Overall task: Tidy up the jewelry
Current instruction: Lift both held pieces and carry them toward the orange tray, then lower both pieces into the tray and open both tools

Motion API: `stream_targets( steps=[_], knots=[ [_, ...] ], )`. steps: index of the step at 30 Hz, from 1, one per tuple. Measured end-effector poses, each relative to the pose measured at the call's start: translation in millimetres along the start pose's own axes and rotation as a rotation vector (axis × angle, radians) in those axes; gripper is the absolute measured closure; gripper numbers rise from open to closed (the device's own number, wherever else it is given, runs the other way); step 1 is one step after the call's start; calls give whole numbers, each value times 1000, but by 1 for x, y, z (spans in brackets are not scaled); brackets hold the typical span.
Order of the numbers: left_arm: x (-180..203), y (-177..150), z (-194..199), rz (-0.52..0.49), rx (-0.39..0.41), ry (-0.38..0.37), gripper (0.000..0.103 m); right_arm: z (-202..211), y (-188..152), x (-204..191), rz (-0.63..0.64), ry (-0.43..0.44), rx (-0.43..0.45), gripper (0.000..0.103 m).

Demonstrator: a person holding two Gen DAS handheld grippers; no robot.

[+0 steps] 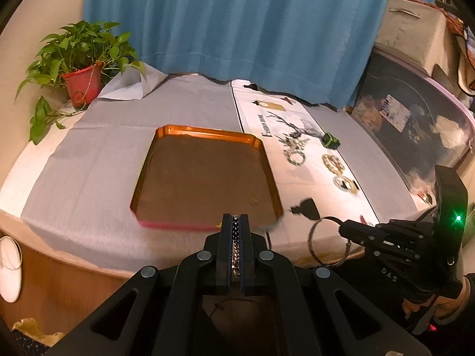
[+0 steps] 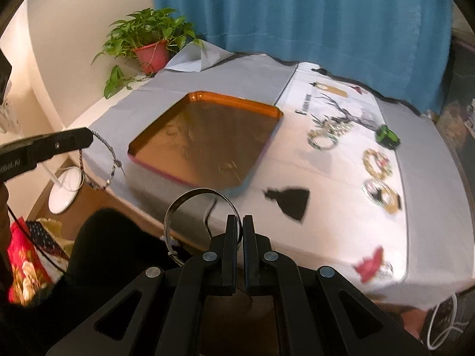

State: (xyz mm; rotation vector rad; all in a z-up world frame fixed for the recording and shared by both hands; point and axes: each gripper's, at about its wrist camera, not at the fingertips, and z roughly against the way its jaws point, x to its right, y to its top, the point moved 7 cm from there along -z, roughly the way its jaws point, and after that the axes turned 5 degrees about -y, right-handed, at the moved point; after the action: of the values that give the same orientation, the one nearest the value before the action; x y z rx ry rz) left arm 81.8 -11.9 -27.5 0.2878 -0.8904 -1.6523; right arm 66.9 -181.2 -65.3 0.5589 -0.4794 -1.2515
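Observation:
My left gripper (image 1: 236, 218) is shut on a beaded chain bracelet (image 1: 235, 237), held in front of the near edge of the orange tray (image 1: 160, 154). In the right wrist view the left gripper (image 2: 86, 139) shows at the left with the bracelet (image 2: 109, 160) hanging from it. My right gripper (image 2: 241, 221) is shut on a silver metal bangle (image 2: 190, 195), held before the table's front edge; it also shows in the left wrist view (image 1: 344, 228) with the bangle (image 1: 314, 237). Several bracelets (image 2: 378, 163) lie on the white cloth to the right of the tray (image 2: 267, 109).
A potted plant (image 1: 80, 68) stands at the far left corner. A green ring-like object (image 2: 386, 136) and a black tassel shape (image 2: 291, 201) are on the white cloth. A red item (image 2: 371, 264) lies near the front right edge. A blue curtain (image 1: 222, 20) hangs behind.

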Motion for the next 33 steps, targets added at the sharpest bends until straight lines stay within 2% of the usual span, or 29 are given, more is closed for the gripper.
stream_targets(
  steps=[9,19,21,22,23,24,25,26,27,30,33],
  knots=[
    [-39,43,-68,28,-32,19,102,-80,66,-13,2,18,-15,99],
    [-63,63,-137,5,-84,74,102,-152,94,-11,5,9,-61,99],
    [-70,64,-147,-17,-95,139,93,-161,96,-9,-2,9,-73,96],
    [-73,62,-151,-27,-104,174,74,-164,96,-8,-2,-2,-83,93],
    [-77,61,-153,-28,-112,207,35,-167,95,-7,3,-21,-95,83],
    [-81,59,-151,-26,-114,249,16,-168,93,-5,6,-41,-104,73],
    [-85,57,-146,-26,-93,303,3,-166,90,-4,5,-54,-104,48],
    [-87,56,-139,-29,-65,334,3,-161,87,-1,1,-68,-92,32],
    [-88,53,-130,-36,-46,361,3,-153,82,1,-2,-75,-74,31],
    [-93,30,-111,3,-78,377,3,-127,59,1,11,-68,-74,31],
    [-83,-1,-87,59,-97,324,3,-96,31,-4,13,-54,-73,31]
  ],
)
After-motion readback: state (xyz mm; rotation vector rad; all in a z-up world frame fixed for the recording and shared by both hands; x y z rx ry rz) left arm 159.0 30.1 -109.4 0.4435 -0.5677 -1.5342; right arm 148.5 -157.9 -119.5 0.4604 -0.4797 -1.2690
